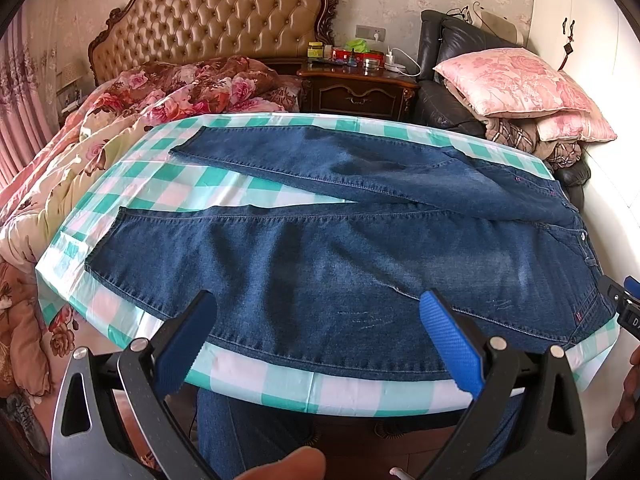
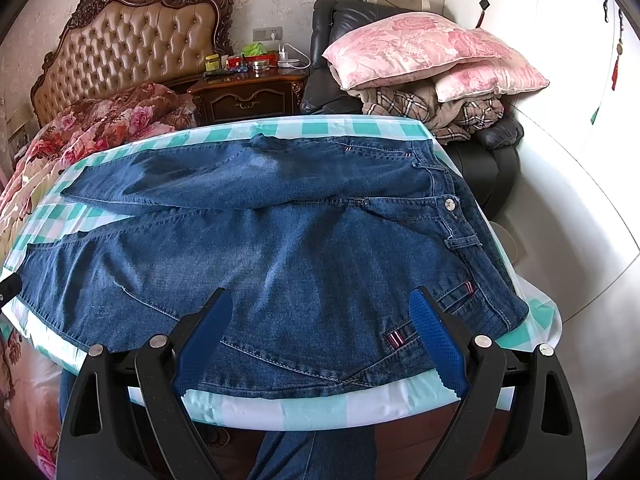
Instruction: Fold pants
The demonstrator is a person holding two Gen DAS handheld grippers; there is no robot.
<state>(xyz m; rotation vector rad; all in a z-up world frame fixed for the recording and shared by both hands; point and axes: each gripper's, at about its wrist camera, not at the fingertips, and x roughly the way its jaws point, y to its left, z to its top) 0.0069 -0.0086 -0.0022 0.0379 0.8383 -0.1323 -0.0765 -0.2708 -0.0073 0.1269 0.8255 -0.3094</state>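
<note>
Entry: I see the blue jeans (image 1: pixel 320 264) lying flat on the table (image 1: pixel 280 384), which is covered in a green-and-white checked cloth. The waistband with its metal button (image 2: pixel 451 204) sits toward 3 o'clock in both views; the two legs run out toward 9 o'clock and are spread apart in a V, with a wedge of checked cloth showing between them. The far leg (image 1: pixel 304 160) angles toward 10 o'clock, the near leg (image 1: pixel 224 256) lies along the near table edge.

My left gripper (image 1: pixel 316 344) hovers over the near edge at 6 o'clock, above the near leg's thigh. Its blue-padded fingers (image 1: pixel 448 344) are spread wide and hold nothing. I cannot tell whether the tips touch the denim.

My right gripper (image 2: pixel 320 340) sits at 6 o'clock over the hip and pocket area, fingers likewise spread wide, nothing between them. A red-striped pocket tab (image 2: pixel 398 338) lies just inside the right finger.

Behind the table: a bed with tufted headboard (image 1: pixel 224 16) at 11 o'clock, a nightstand (image 1: pixel 356 88) at 12, pink pillows (image 1: pixel 516 84) stacked on a dark armchair at 2.
</note>
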